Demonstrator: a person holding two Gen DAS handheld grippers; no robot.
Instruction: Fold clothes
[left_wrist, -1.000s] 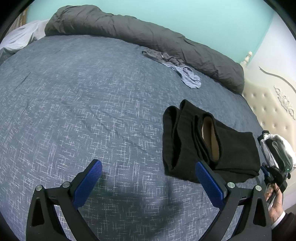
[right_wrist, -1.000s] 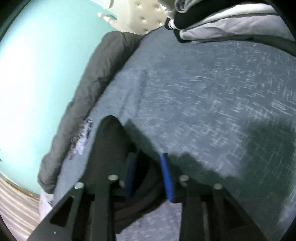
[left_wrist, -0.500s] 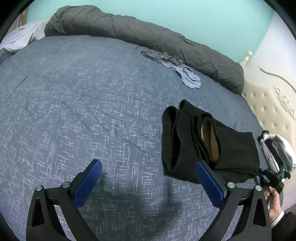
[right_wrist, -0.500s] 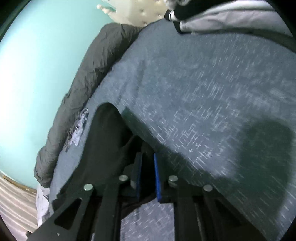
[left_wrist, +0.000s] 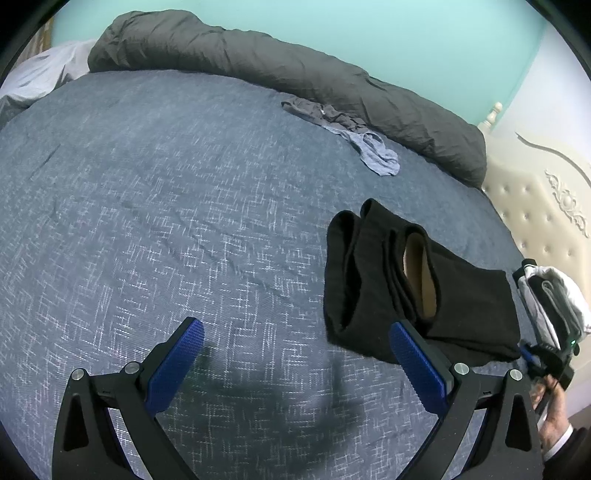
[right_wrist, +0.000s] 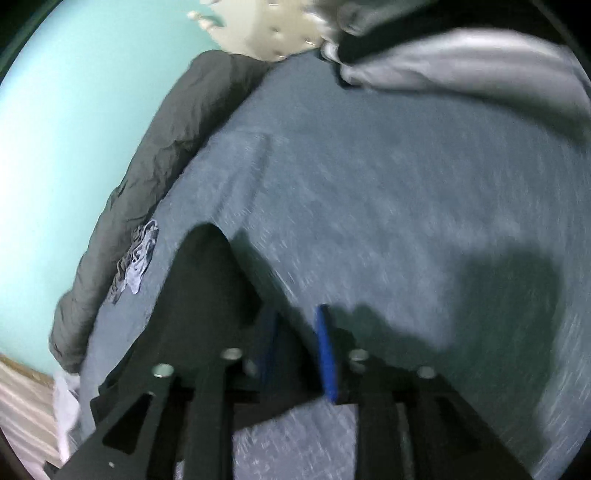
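Bed is big, but the folded black garment lies near its headboard-side edge. Right gripper sits at the garment's near edge w/ jaws slightly apart; cloth between them, but can't tell if they grip it. Risk imo: a drag from one edge could splay the layers and undo the fold. Long axis runs diagonally, narrow end toward the grey duvet. Left gripper hovers over bare sheet, jaws wide apart, holding nothing.

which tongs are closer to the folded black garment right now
Right. The right tongs sit at the folded black garment, at its near corner, fabric between the slightly parted pads. The left tongs hover wide open over bare bedspread, the garment off to their right.
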